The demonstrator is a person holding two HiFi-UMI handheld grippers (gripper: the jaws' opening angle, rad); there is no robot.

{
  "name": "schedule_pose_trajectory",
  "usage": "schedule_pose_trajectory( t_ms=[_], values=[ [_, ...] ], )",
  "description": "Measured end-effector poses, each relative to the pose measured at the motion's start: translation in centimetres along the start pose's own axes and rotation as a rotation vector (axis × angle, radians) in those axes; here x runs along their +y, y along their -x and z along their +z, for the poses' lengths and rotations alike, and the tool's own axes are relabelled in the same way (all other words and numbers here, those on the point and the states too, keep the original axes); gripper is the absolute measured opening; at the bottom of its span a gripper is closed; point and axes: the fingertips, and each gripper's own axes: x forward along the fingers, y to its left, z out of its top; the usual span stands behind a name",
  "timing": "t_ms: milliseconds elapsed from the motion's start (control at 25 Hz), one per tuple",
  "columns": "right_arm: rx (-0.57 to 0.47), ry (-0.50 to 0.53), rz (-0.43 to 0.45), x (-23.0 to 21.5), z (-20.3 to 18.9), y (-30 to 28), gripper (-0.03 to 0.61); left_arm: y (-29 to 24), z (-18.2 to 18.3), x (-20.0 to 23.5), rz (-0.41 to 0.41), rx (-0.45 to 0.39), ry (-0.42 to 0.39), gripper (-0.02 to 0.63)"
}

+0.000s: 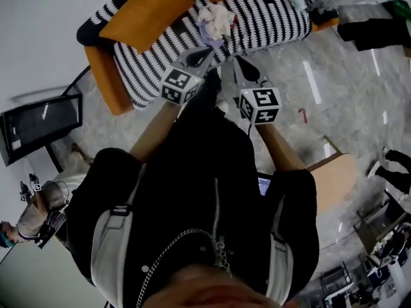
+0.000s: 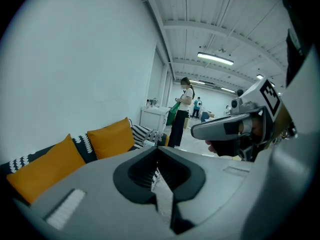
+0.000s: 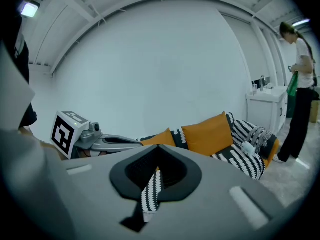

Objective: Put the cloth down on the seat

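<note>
The sofa (image 1: 138, 76), striped black and white, stands against a white wall (image 3: 150, 74). Glossy grey floor (image 1: 334, 88) lies open along its front edge. Orange cushions (image 1: 149, 10) lean at the back. The cloth (image 1: 216, 20) lies crumpled on the seat (image 1: 270, 19), just beyond both grippers. Left gripper (image 1: 207, 52) and right gripper (image 1: 239, 61) hover over the front edge, clear of the cloth, fingers closed on nothing.

Left gripper (image 1: 203, 56), right gripper (image 1: 241, 64) side by side, jaws closed.
</note>
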Motion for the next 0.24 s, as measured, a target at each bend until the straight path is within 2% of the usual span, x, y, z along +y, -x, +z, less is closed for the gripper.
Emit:
schedule_pose_trajectory(
  t_ms=[240],
  values=[
    [-0.021,-0.019,-0.009,-0.38,0.27,0.28,0.0,-0.94,-0.23,0.36,-0.008,0.023,-0.022,0.009]
  ],
)
